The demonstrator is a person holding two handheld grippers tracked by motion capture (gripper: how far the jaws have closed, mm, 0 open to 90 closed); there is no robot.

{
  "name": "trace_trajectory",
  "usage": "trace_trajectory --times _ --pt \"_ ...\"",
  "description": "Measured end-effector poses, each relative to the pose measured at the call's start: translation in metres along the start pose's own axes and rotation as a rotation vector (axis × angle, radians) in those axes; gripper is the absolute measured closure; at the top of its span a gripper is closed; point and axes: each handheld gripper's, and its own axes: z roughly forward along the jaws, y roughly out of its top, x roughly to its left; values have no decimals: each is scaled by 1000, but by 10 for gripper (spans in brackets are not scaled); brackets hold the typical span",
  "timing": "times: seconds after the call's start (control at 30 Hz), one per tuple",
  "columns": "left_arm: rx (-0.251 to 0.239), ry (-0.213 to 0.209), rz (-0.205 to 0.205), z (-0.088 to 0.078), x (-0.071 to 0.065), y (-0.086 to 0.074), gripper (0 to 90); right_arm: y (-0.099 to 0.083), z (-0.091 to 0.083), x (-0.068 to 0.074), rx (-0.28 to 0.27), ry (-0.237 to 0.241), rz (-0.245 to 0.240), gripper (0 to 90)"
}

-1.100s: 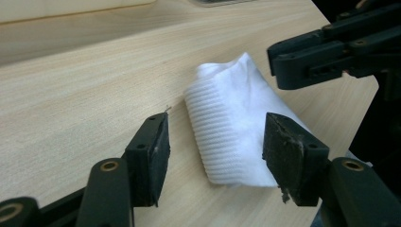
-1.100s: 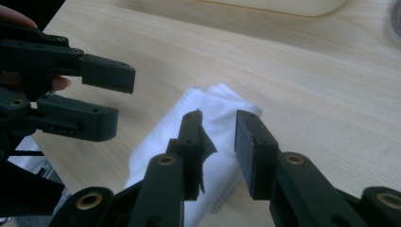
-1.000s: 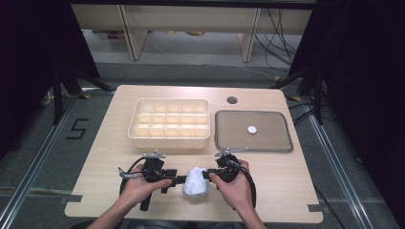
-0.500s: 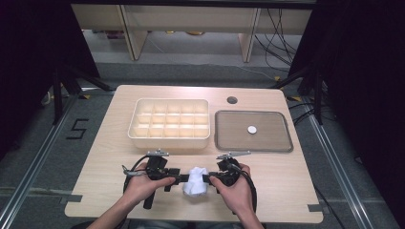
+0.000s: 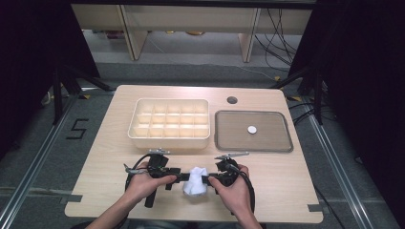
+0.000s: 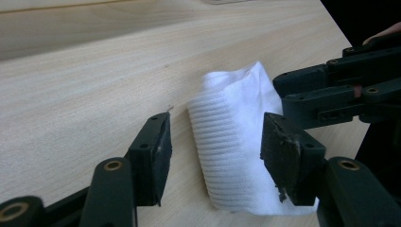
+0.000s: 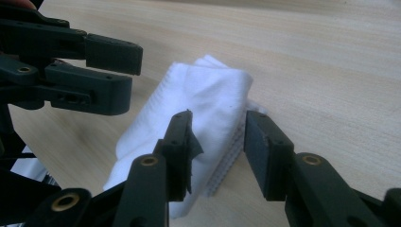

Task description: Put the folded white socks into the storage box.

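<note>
Pale wood worktop point(image 5: 105, 157), dark surround. A white folded cloth point(image 5: 196, 180), ribbed along one edge, lies crumpled on the near part of the worktop, between my two tools. My left tool point(image 6: 213, 142) points level toward it, jaws wide, the cloth between them with a clear gap at one pad. My right tool point(image 7: 217, 137) faces it from the opposite side; its jaws have just been opening and now straddle the cloth's edge without pressing. Both my hands rest low near the front edge.

A compartment box point(image 5: 169, 123) sits beside a tray point(image 5: 224, 138) holding a disc point(image 5: 251, 129).
</note>
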Motion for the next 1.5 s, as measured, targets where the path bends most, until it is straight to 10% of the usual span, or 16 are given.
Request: trace_trajectory --times 0.97,1.5 --pt "142 -78 -128 32 2 0 495 -3 12 -11 48 51 -12 696" --pt "167 -94 -80 37 3 4 646 -4 15 -11 45 64 -16 695"
